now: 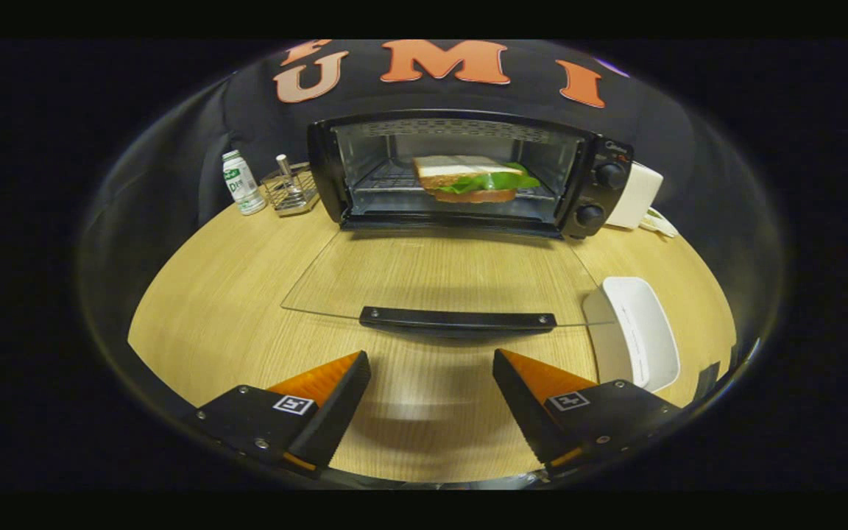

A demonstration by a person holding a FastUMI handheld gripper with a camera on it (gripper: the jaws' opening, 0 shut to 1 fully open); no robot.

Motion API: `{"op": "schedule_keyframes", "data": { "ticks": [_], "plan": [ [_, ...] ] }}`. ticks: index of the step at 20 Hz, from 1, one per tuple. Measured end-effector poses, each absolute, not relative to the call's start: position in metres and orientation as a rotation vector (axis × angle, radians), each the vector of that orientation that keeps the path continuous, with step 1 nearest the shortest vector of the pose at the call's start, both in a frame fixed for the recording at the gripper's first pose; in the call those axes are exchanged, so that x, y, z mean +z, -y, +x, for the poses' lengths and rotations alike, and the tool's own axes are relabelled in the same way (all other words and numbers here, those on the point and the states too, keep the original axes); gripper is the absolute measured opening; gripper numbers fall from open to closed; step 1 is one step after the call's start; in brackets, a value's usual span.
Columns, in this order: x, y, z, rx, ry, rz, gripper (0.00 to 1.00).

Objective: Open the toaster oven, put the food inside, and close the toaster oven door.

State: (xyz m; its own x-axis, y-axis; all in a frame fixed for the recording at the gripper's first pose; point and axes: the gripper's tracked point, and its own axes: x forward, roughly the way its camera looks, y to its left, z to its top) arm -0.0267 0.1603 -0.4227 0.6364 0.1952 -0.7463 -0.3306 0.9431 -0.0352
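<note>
Gripper [431,368] open — sandwich [472,179] in oven [468,173], beyond.

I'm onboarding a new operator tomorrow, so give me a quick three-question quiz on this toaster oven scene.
1. True or false: the sandwich lies on the rack inside the toaster oven.
2. Multiple choice: the glass door is A) shut, B) folded down flat over the table, C) removed.
3. Short answer: what are the gripper jaws doing, and what lies just ahead of them?

Key
1. True.
2. B.
3. The jaws stand open and hold nothing; the door handle lies just ahead of them, with the white tray off to their right.
</note>
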Motion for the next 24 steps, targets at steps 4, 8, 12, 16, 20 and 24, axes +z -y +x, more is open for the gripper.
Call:
{"op": "schedule_keyframes", "data": {
  "ticks": [4, 8, 12, 16, 20, 24],
  "plan": [
    [-0.423, -0.165, -0.014, 0.272, -0.828, -0.162, 0.99],
    [-0.407, -0.159, -0.010, 0.256, -0.799, -0.114, 0.99],
    [-0.376, -0.158, 0.000, 0.242, -0.750, -0.071, 0.98],
    [-0.340, -0.161, 0.016, 0.232, -0.672, -0.034, 0.99],
    [-0.308, -0.165, 0.037, 0.219, -0.604, -0.011, 0.98],
    [-0.286, -0.169, 0.055, 0.216, -0.551, -0.018, 0.99]
  ]
}}
